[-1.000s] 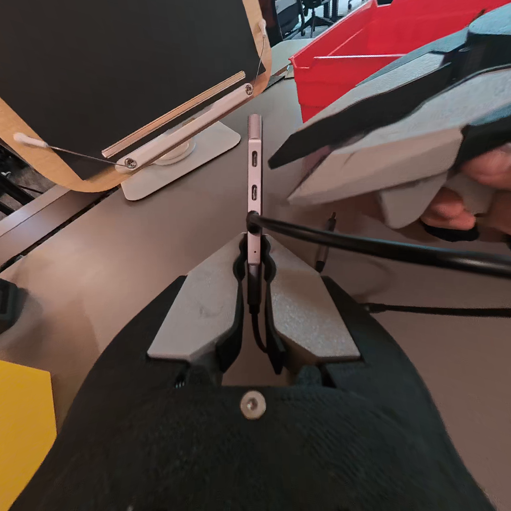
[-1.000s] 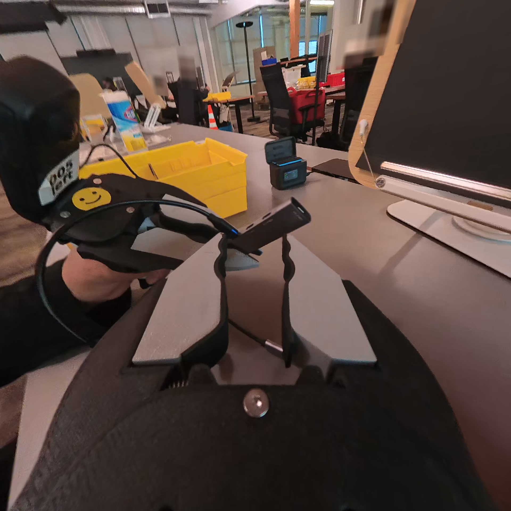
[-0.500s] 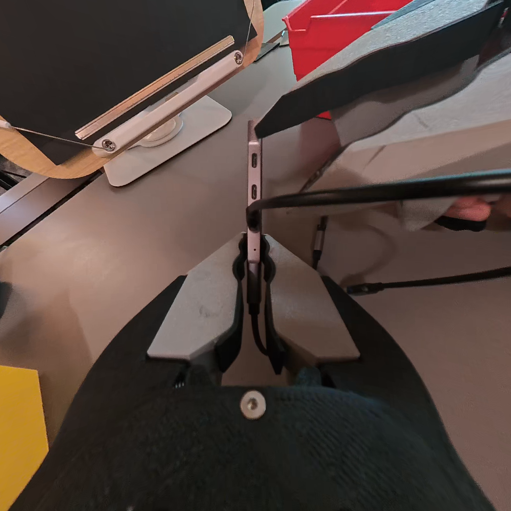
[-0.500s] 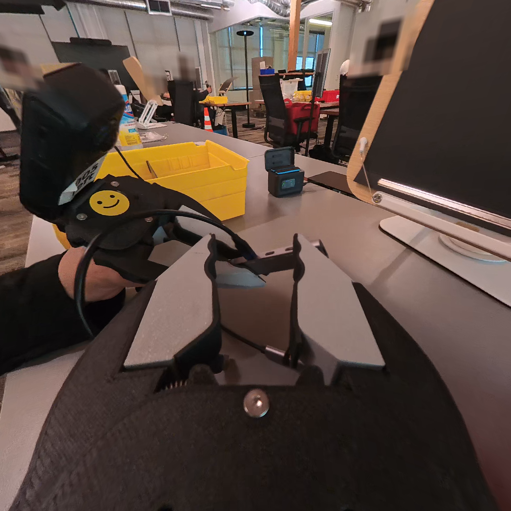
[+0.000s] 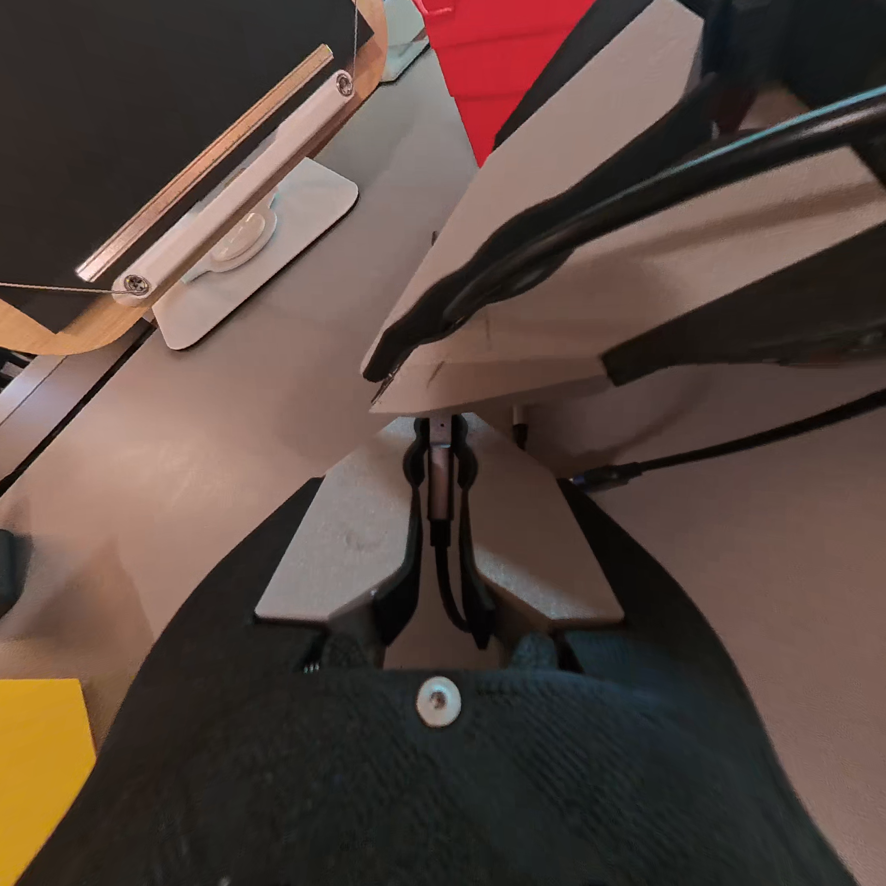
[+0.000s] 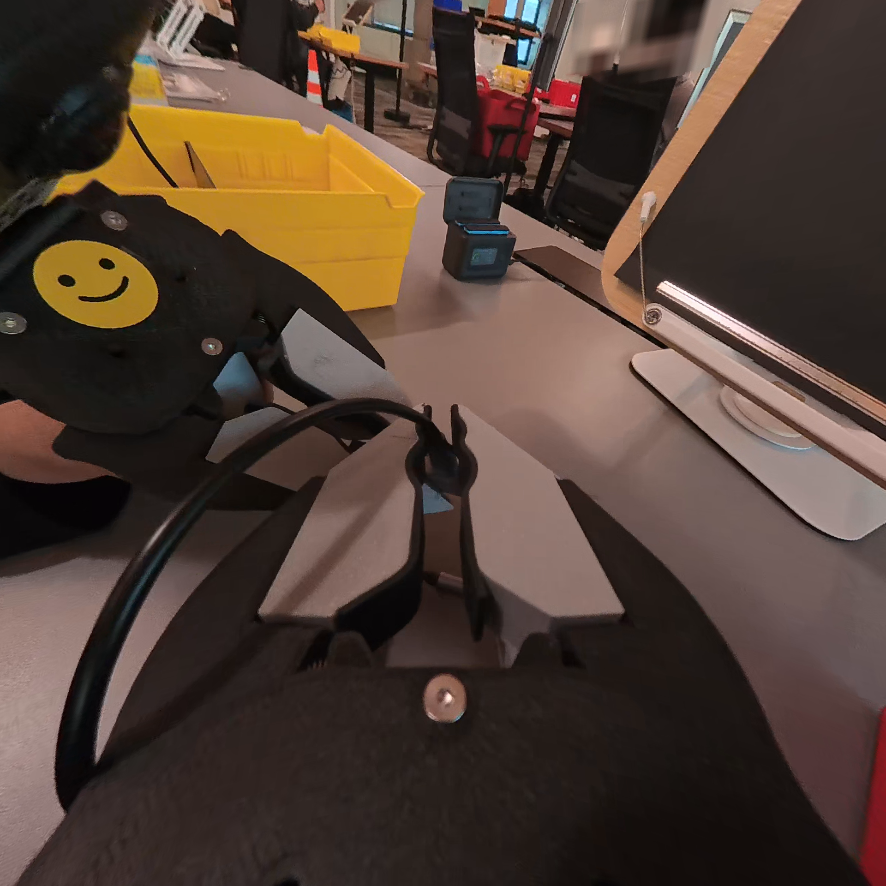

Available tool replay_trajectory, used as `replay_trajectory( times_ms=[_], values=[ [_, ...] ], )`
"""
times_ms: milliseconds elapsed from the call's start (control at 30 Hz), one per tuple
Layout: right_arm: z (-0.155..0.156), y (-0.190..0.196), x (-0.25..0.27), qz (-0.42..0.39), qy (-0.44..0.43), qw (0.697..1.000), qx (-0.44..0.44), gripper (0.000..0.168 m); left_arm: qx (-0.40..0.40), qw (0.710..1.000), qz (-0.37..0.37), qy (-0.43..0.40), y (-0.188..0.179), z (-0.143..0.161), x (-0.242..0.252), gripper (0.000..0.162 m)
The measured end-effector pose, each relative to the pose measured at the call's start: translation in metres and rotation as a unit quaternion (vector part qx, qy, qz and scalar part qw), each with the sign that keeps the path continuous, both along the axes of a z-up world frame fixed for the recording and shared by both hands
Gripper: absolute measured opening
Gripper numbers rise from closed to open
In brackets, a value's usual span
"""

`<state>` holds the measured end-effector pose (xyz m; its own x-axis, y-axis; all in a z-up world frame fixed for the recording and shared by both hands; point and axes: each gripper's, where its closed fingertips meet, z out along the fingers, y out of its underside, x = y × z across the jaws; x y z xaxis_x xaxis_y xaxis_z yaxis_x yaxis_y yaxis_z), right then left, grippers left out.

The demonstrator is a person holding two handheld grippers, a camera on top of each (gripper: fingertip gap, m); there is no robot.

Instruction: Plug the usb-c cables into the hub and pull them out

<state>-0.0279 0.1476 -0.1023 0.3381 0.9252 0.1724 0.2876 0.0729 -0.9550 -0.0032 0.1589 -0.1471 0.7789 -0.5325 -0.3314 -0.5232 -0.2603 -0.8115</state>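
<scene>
My left gripper (image 5: 438, 426) is shut on the slim grey hub (image 5: 438, 472), held edge-up above the table. The hub's own short cord hangs between the fingers. My right gripper (image 6: 440, 417) is shut on the black plug (image 6: 437, 462) of a thick black usb-c cable (image 6: 192, 503) that loops away to the left. In the left wrist view the right gripper (image 5: 378, 388) reaches in from the upper right and covers the hub's far end and its ports. A second thin cable (image 5: 671, 460) lies loose on the table.
A monitor on a silver stand (image 6: 767, 431) is at the right, also in the left wrist view (image 5: 249, 268). A yellow bin (image 6: 287, 215) and a small black case (image 6: 474, 239) stand behind. A red bin (image 5: 494, 72) is at the back. The grey table (image 5: 192, 455) lies below. Spacing between my two grippers at the tips: around 5 cm.
My right gripper moved in over the hub and went from open to shut on the plugged cable's plug. The hub's ports are now hidden. My left gripper kept its hold.
</scene>
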Motion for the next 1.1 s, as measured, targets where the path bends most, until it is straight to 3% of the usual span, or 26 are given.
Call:
replay_trajectory(
  times_ms=[433, 1100],
  values=[
    [0.011, 0.005, 0.007, 0.001, 0.05, 0.998, -0.044, 0.029, 0.004, 1.0, 0.024, -0.014, 0.004, 0.003, -0.01, 0.007],
    [0.014, 0.012, 0.013, -0.006, 0.078, 0.993, -0.085, 0.033, 0.003, 0.999, 0.04, -0.012, 0.007, 0.002, -0.015, 0.006]
  ],
)
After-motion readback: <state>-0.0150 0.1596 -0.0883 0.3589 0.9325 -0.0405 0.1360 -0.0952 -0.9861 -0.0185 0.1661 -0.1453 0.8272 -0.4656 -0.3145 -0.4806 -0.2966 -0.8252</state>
